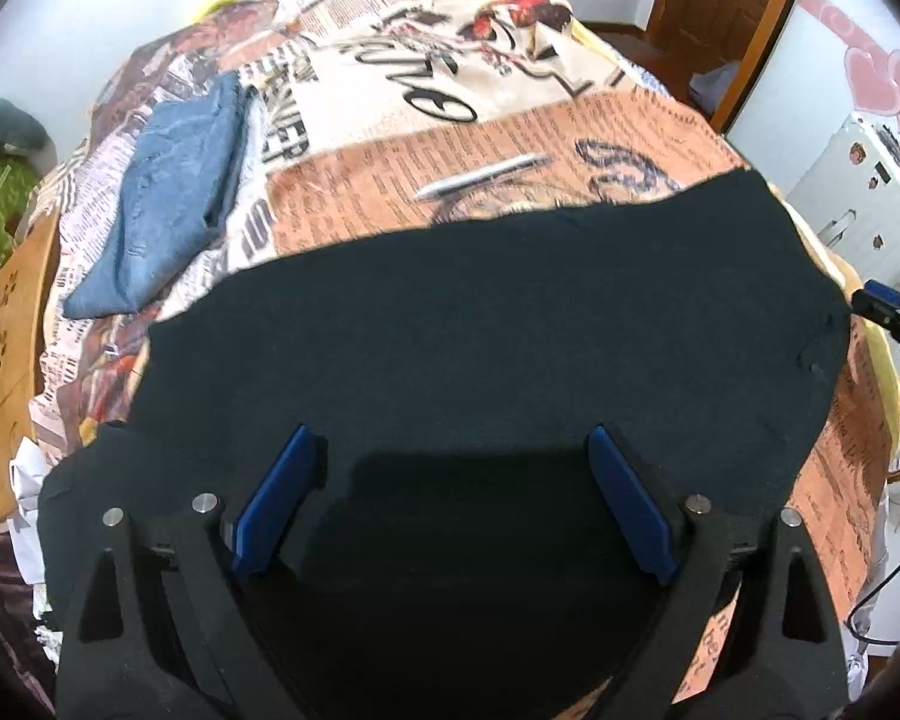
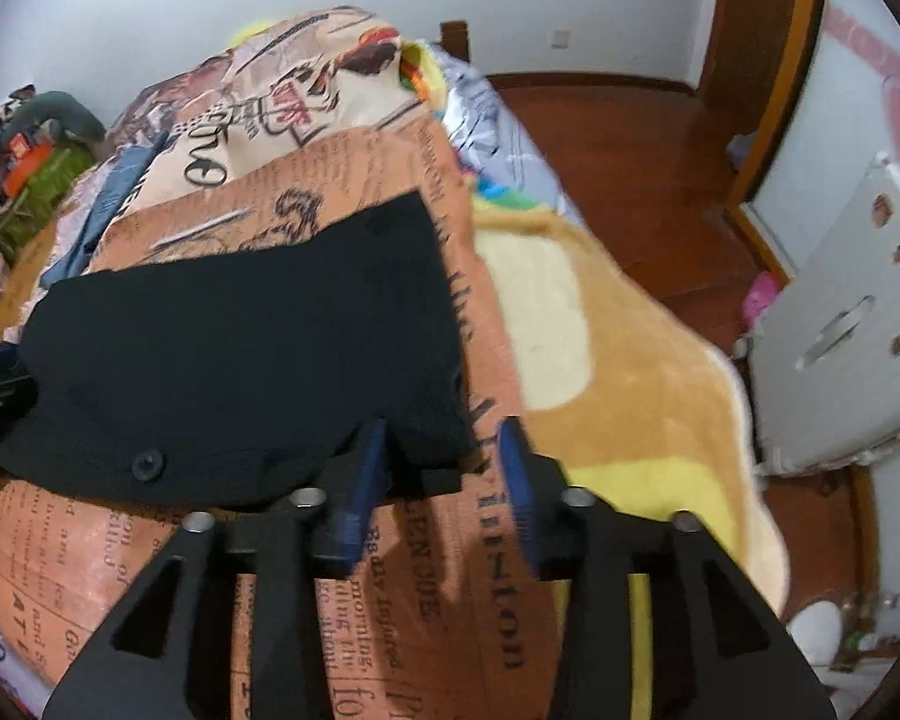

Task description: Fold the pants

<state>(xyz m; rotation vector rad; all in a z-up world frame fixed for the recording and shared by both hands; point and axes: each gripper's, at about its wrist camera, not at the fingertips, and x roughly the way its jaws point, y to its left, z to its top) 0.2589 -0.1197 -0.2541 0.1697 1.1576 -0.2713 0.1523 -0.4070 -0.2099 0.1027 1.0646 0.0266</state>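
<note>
**Left wrist view: both tongs spread over the black pants**

The left gripper [image 1: 450, 504] tilts steeply down, spread wide above the black pants [image 1: 480, 312] lying on the printed bedspread [image 1: 510, 138]. The right gripper [image 2: 444, 474], also spread, straddles the pants' corner. Folded jeans [image 1: 162, 192] lie beyond.

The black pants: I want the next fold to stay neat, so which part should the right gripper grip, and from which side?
Probably the near corner of the black pants, just right of the button. The right gripper stands open with that corner between its fingers; the edge there lies free on the printed sheet, so come from the near side.
</note>
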